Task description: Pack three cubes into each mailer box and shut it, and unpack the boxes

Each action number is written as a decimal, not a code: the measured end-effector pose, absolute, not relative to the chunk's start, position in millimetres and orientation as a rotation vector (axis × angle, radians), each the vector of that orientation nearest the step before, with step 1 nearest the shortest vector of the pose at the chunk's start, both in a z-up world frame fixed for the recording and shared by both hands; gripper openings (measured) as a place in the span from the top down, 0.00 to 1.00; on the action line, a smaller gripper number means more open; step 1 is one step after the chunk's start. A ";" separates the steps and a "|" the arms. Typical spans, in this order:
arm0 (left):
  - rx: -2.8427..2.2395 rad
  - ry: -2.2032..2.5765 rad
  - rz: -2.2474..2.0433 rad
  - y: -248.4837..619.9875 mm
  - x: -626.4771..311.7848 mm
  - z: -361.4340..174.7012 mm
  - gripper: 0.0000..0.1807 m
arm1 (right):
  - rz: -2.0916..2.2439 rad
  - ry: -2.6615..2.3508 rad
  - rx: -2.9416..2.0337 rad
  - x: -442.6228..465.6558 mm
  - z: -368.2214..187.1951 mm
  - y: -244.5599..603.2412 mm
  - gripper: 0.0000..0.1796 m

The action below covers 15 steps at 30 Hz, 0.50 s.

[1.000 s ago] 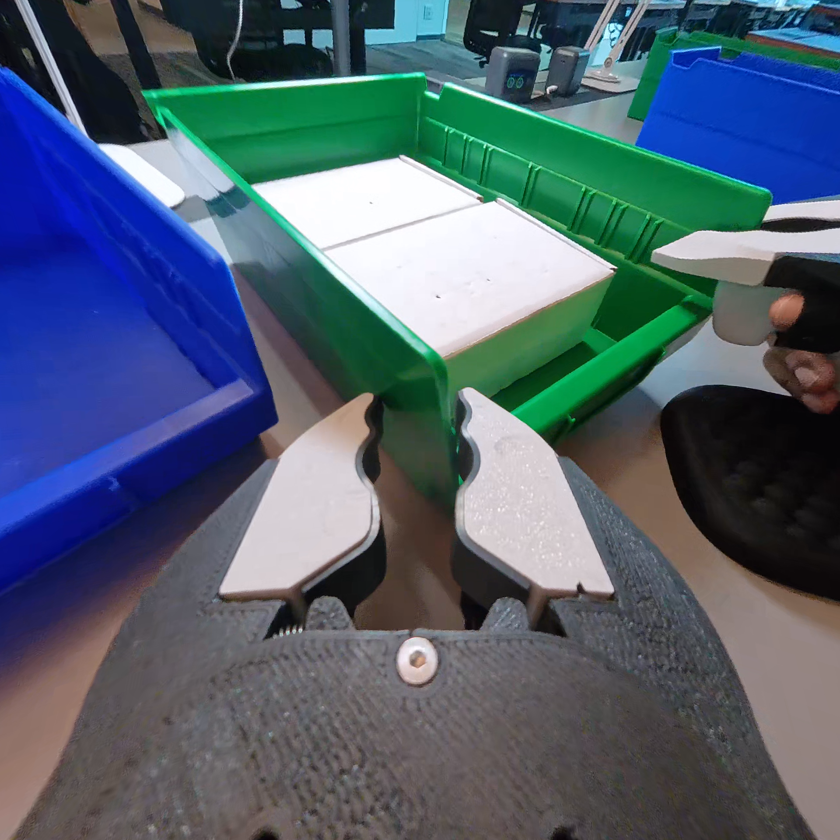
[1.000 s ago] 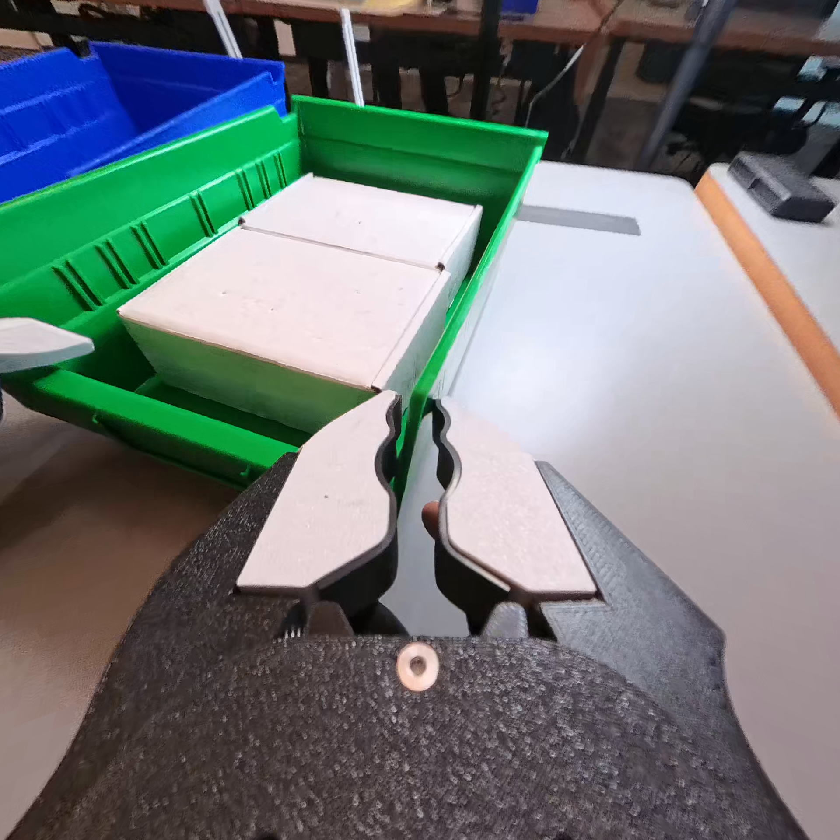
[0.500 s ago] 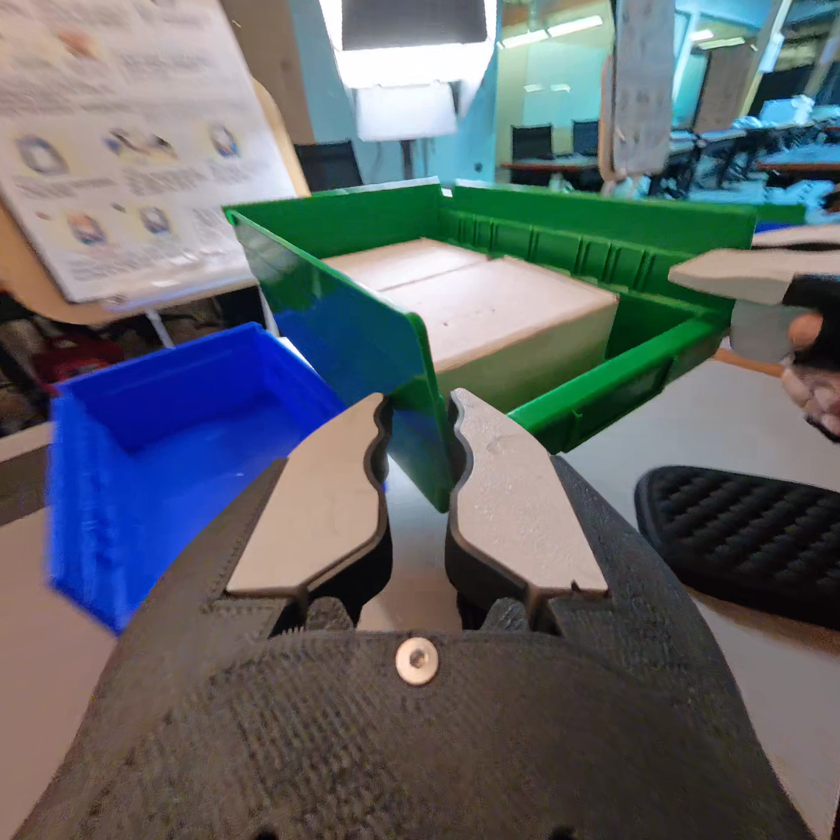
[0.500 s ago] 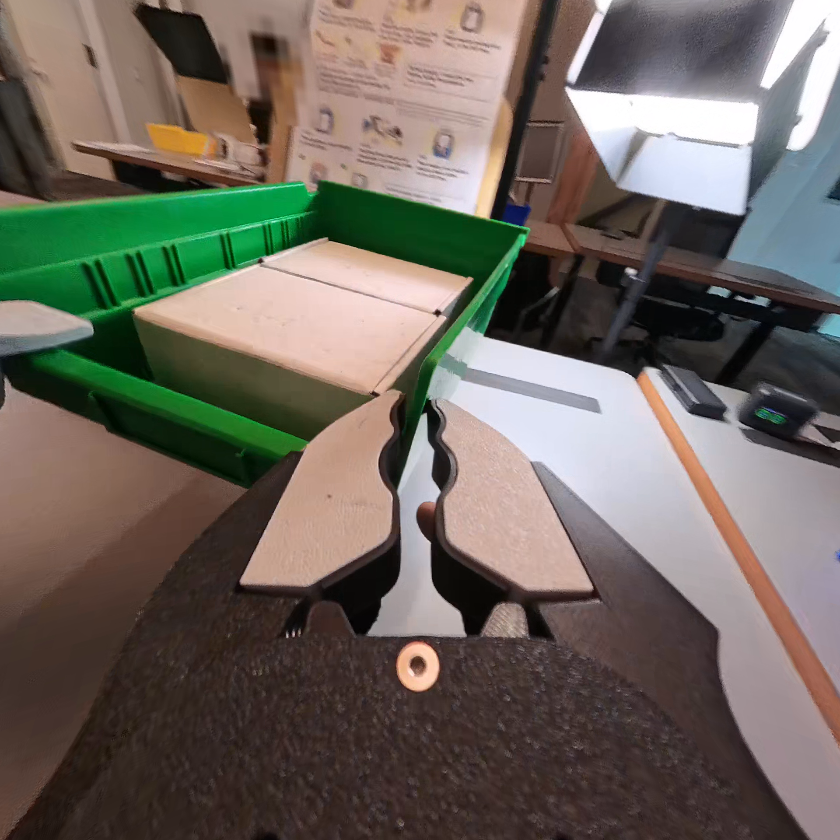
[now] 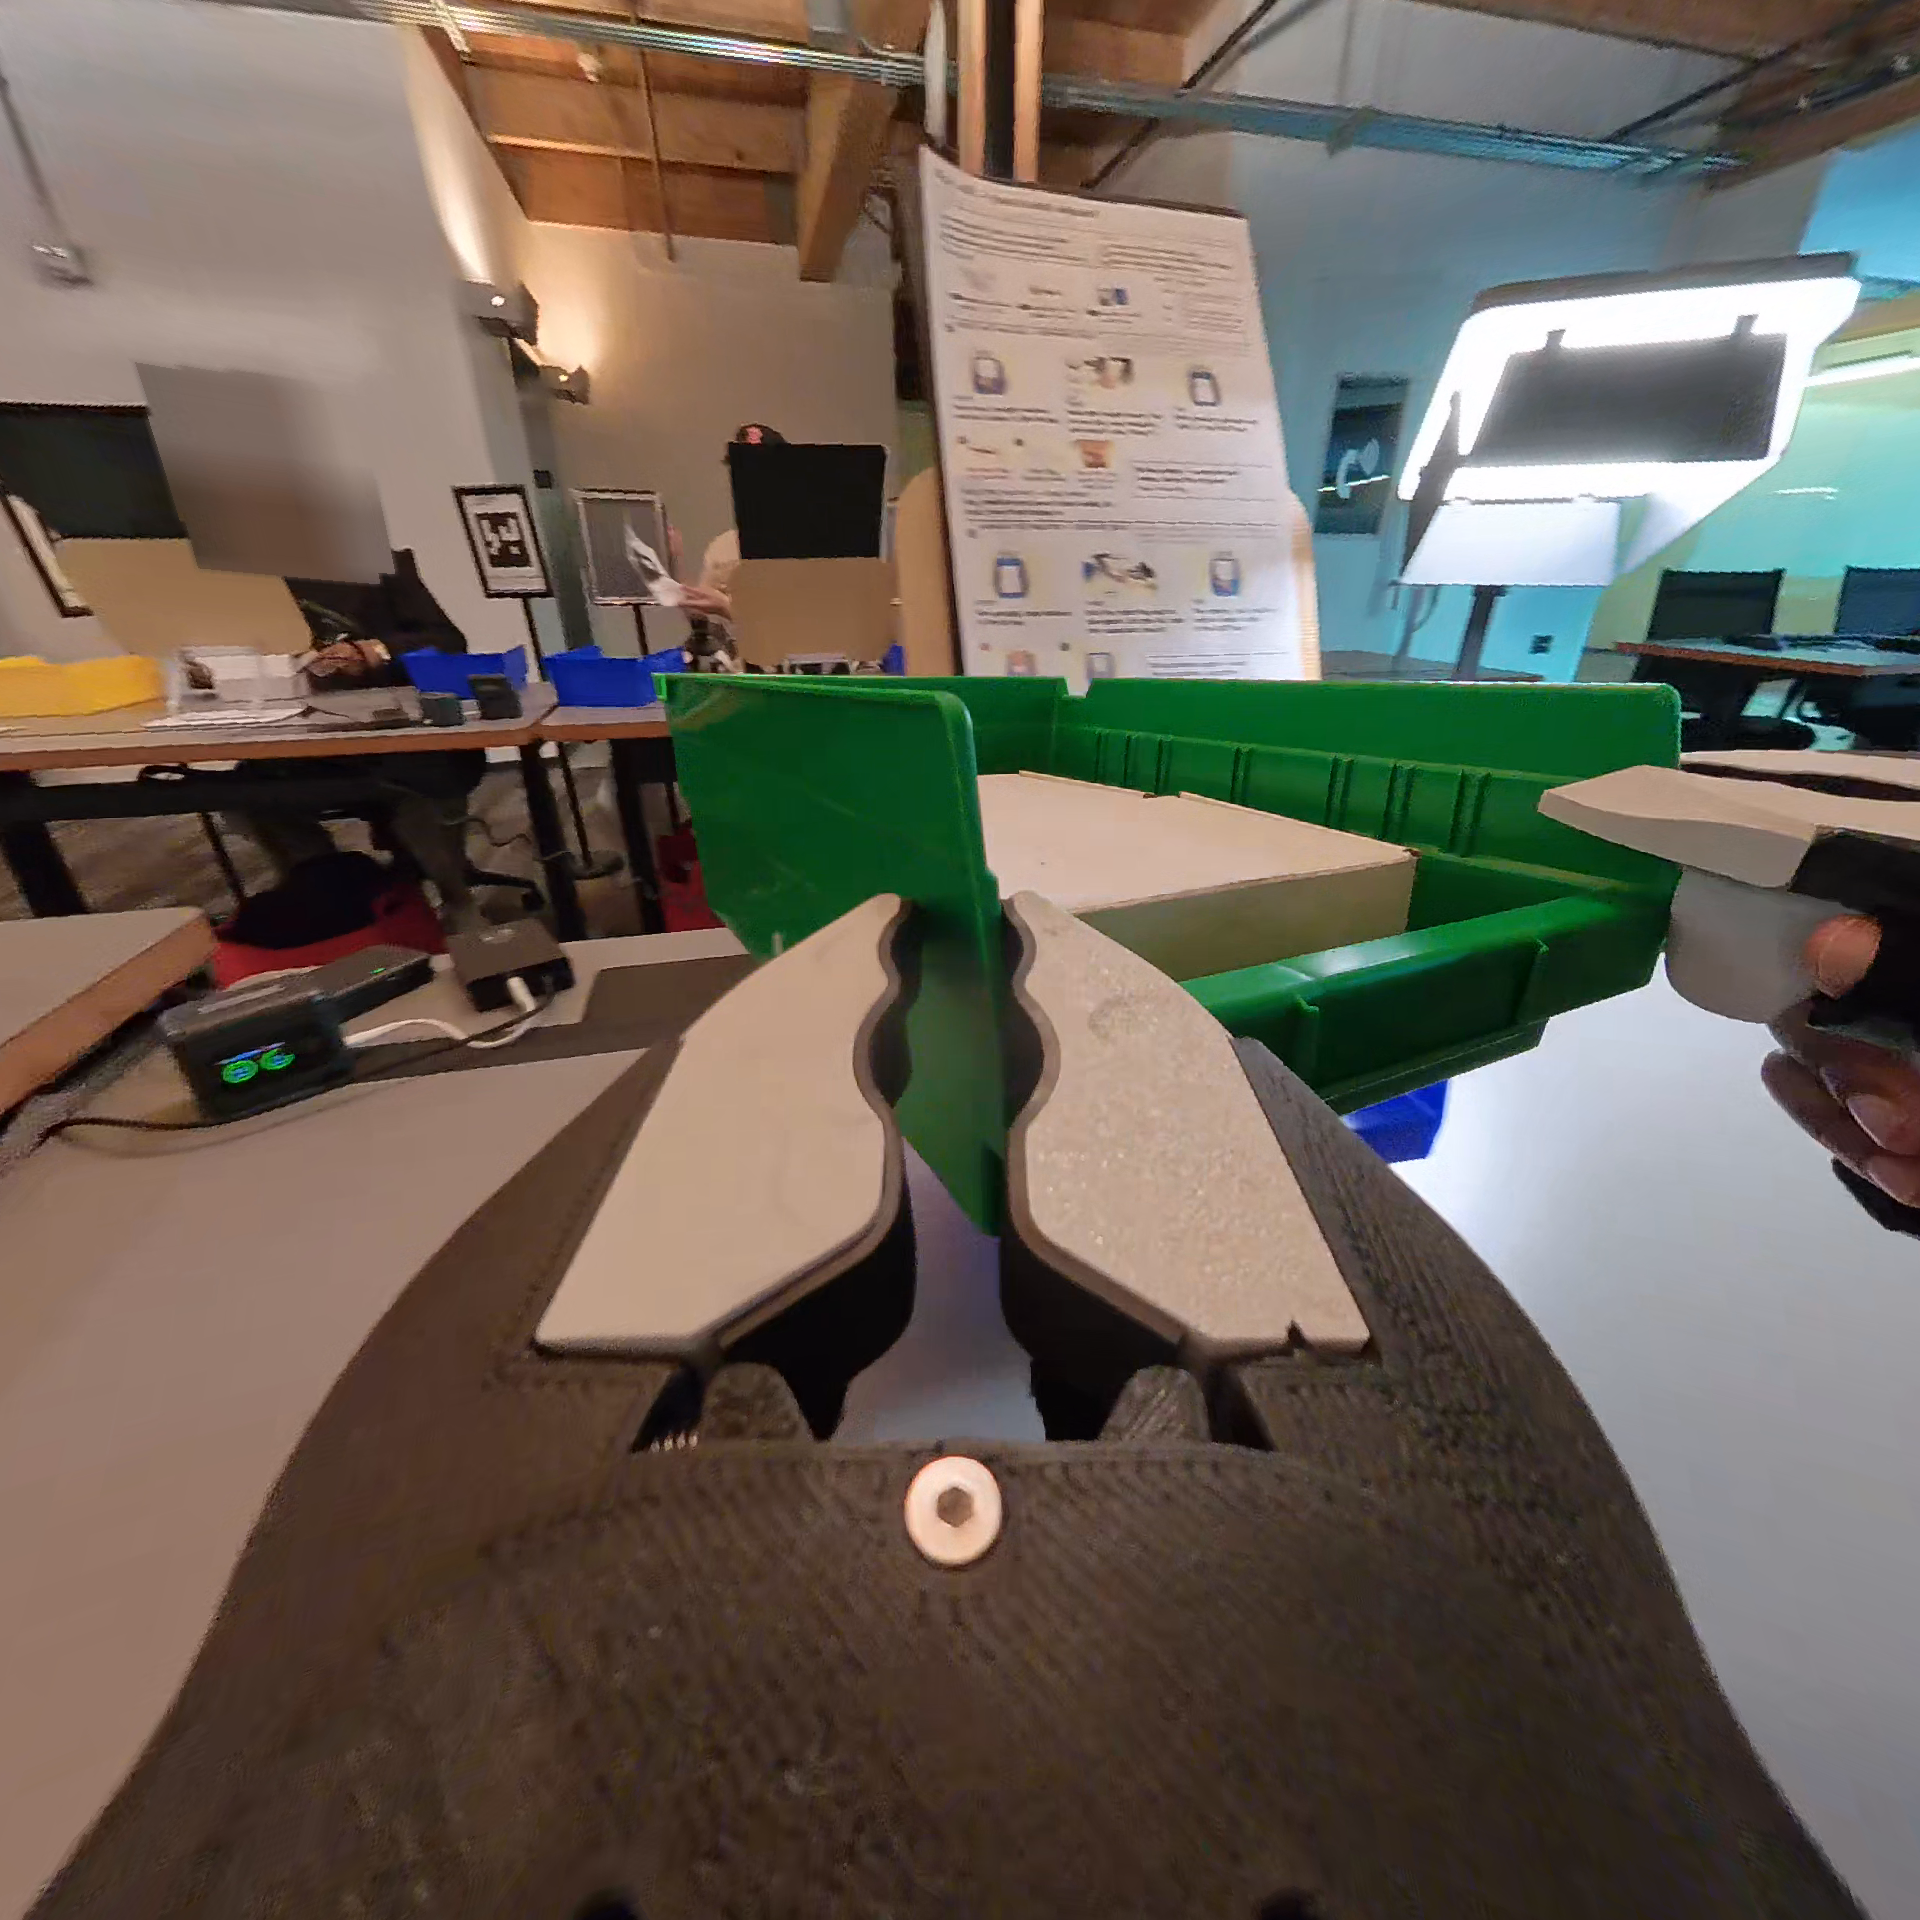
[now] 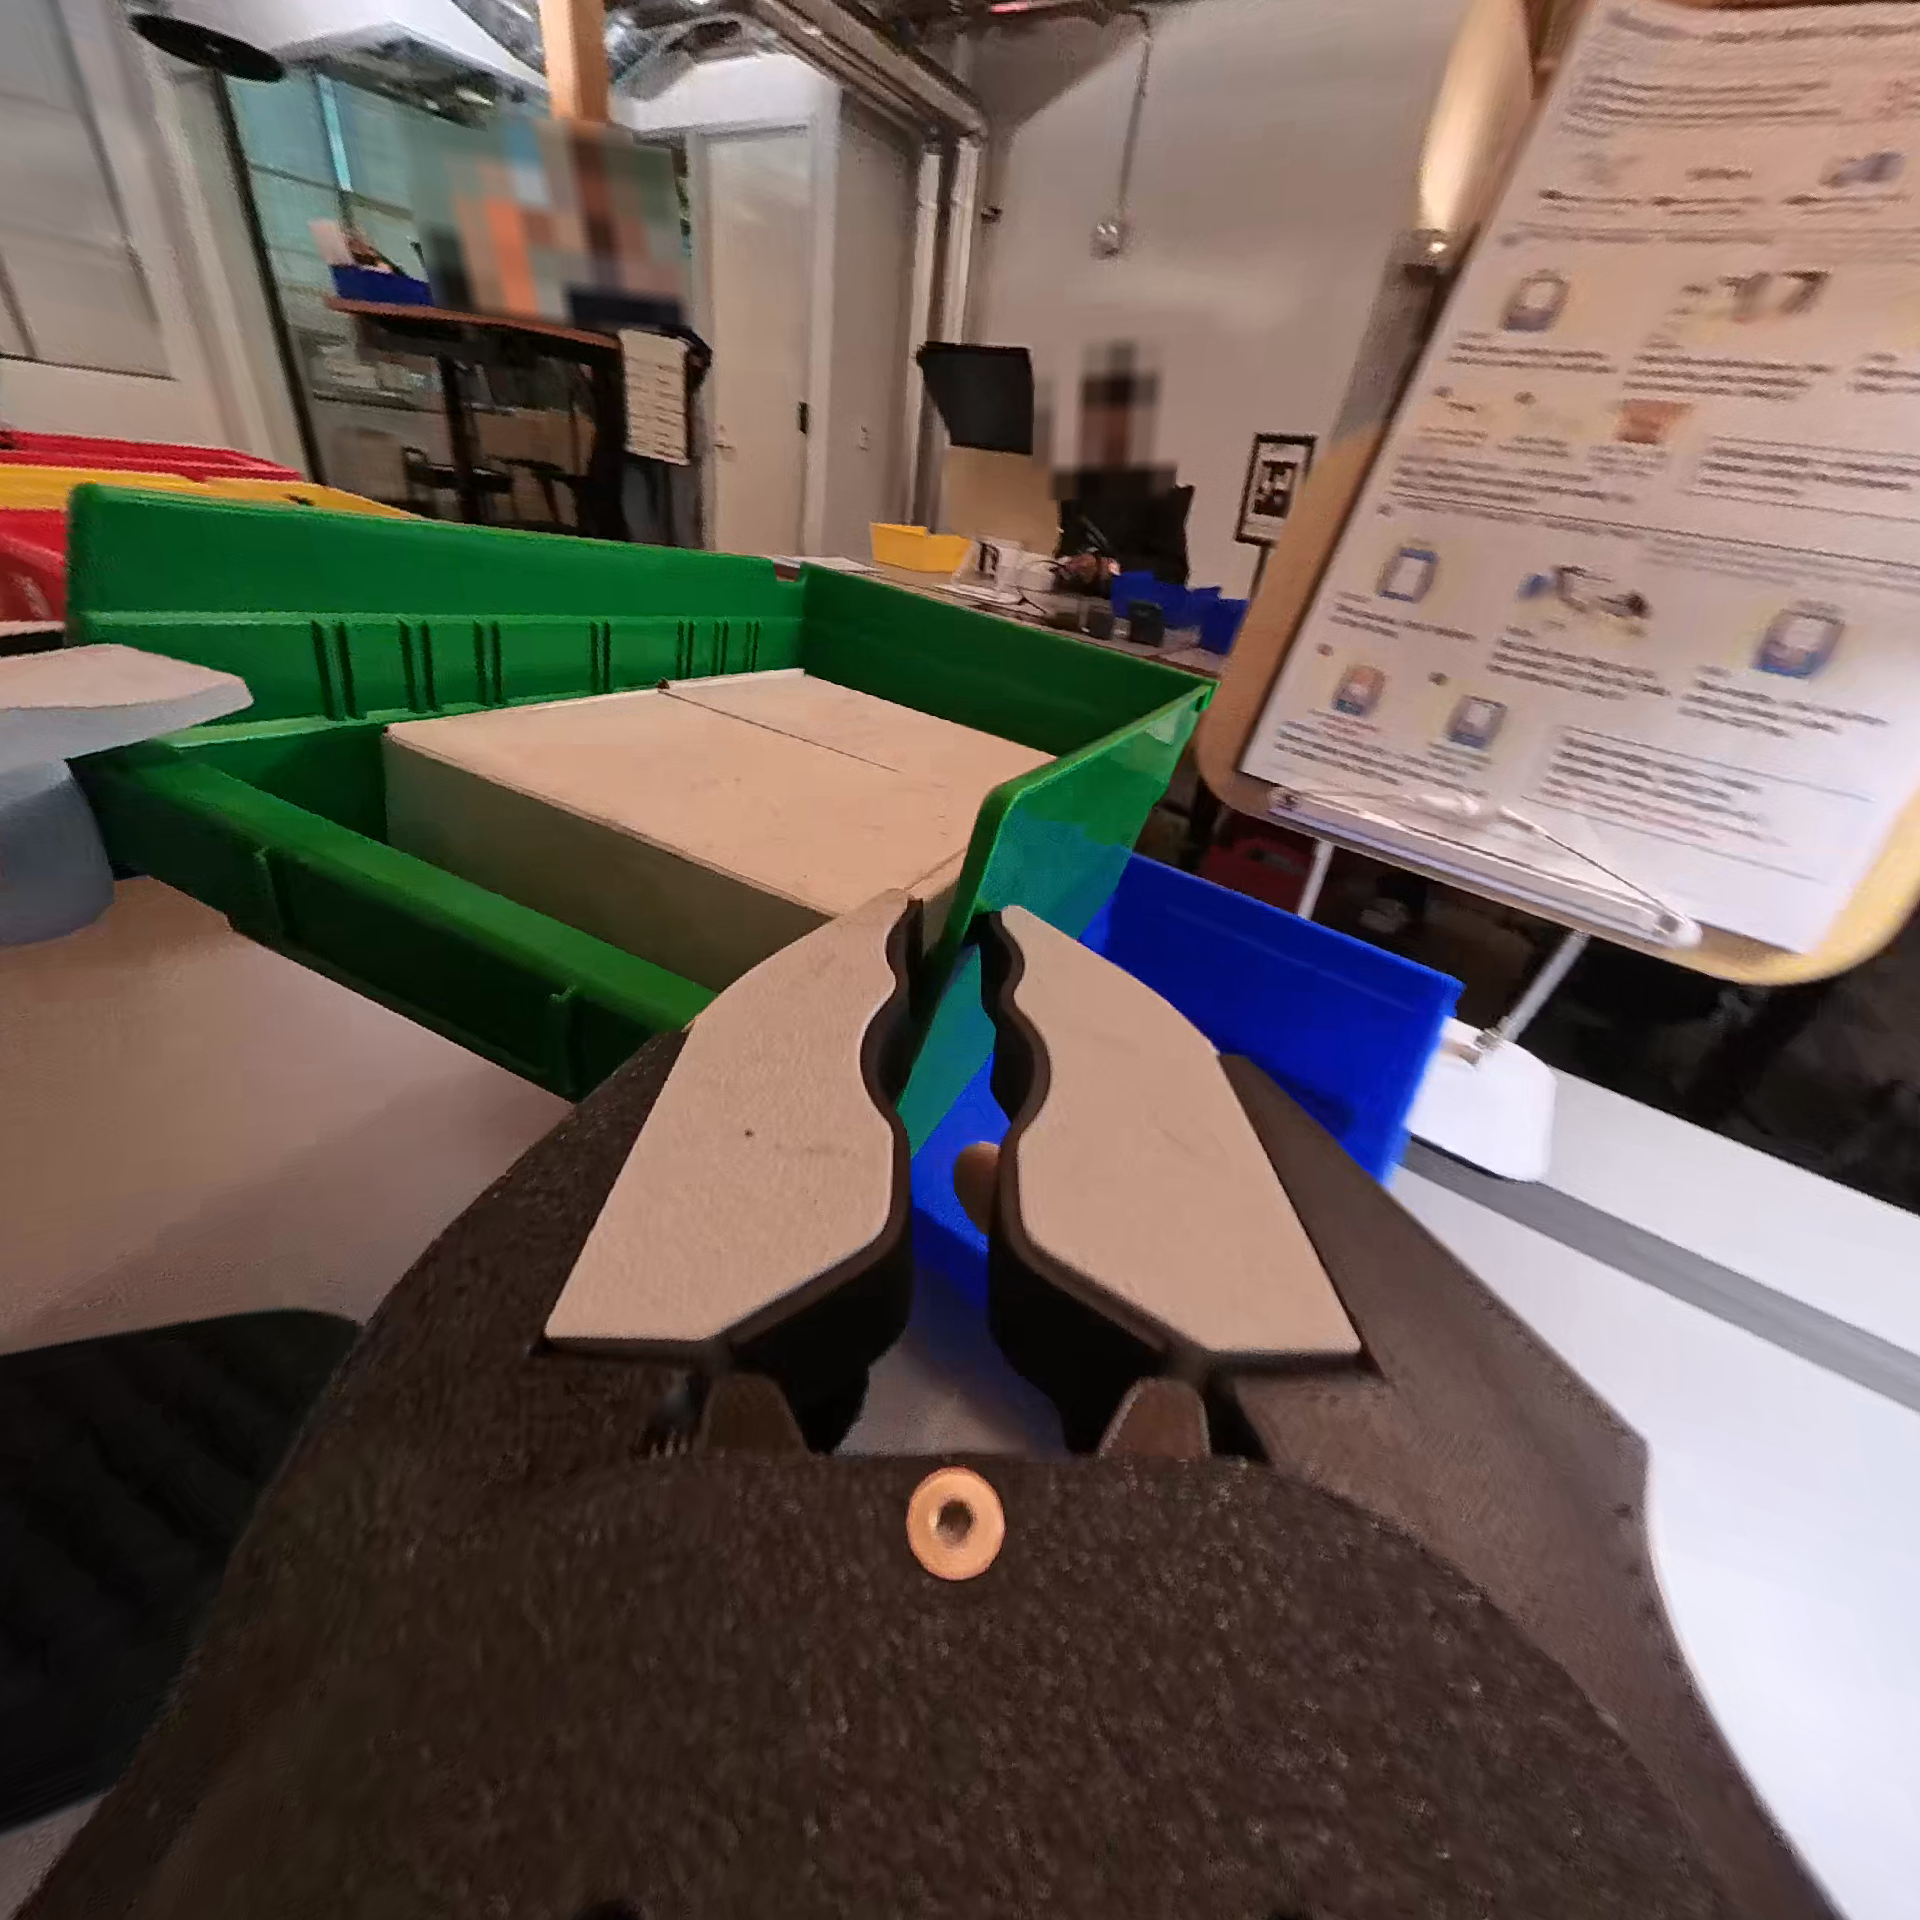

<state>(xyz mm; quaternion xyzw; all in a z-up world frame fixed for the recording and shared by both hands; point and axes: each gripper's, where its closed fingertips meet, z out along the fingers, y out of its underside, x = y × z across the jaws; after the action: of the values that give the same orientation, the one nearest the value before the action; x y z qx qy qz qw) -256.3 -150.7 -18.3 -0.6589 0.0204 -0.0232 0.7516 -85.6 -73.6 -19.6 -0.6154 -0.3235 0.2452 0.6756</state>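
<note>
From the left wrist view, the left claw [image 5: 954, 1023] is clamped on the near corner of one side wall of the long green plastic bin [image 5: 821, 810], its two grey pads pressed against the plastic from either side. The bin rides in the air, its floor clear of the pale grey tabletop [image 5: 260, 1226]. Inside it sit two closed white cardboard mailer boxes [image 5: 1164, 842], lying flat, end to end. At the right edge the other claw's grey tip shows by the bin's far corner, with the person's hand [image 5: 1860, 1081] behind it.

From the right wrist view, the right claw [image 6: 951, 966] grips the opposite side wall of the bin, closed on the thin green edge. The two mailer boxes [image 6: 727, 769] fill the middle of the bin, their lids shut. Below and beyond the gripped wall stands an open blue plastic bin [image 6: 1268, 997], and a tilted instruction board [image 6: 1621, 540] leans nearby.

To my eye this is a two-handed carry, and doing it well means keeping both claws level and moving together, so the bin neither twists nor tips the boxes towards one end. Thin walls can slip or flex, so a steady squeeze and a slow, flat set-down on bare tabletop, clear of the blue bin, seems wise.
</note>
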 end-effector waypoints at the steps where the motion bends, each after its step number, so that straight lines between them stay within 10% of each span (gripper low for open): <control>1: -1.438 0.032 -0.043 -152.1 -268.7 -22.0 0.93 | 0.557 -0.752 -1.372 -99.2 -21.7 -73.5 0.94; 15: -1.472 -0.013 0.033 -161.2 -360.7 -106.0 0.94 | 0.584 -0.895 -1.284 -197.8 -88.8 -78.1 0.93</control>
<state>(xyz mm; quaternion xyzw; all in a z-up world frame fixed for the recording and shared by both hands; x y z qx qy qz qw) -360.7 -161.2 -106.0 -0.6712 -0.0058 0.0153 0.7411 -197.8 -78.1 -88.8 -0.5697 -0.3971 0.2594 0.6712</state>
